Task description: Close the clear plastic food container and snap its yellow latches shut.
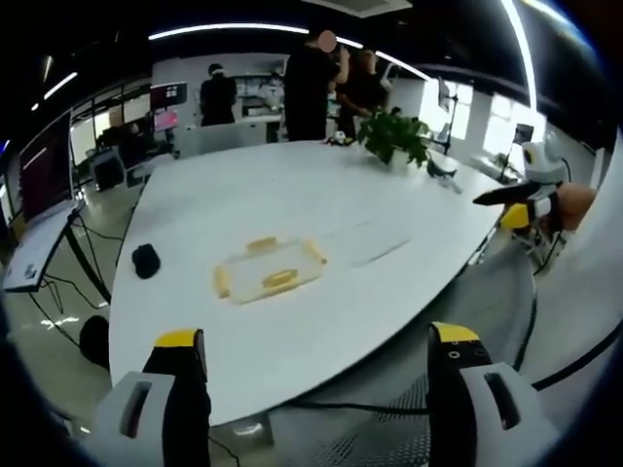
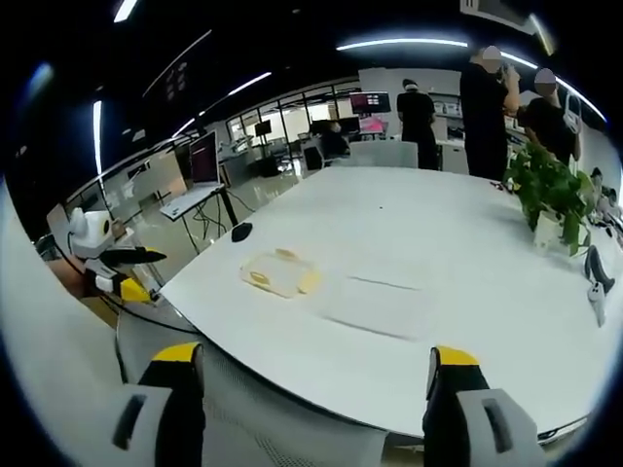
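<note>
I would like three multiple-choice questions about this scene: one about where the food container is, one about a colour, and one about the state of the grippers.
1. Where is the clear food container?
A. on the white table
B. on the floor
C. held in a gripper

2. What colour are the container's latches?
A. blue
B. yellow
C. red

3. How do the left gripper and the right gripper stand?
A. both shut on the container
B. one open, one shut
C. both open, holding nothing

Answers:
1. A: the container lies flat on the white table, near the small black object, apart from both grippers.
2. B: yellow pieces show along its edges in both views.
3. C: in each view the two jaws stand wide apart with nothing between them.
</note>
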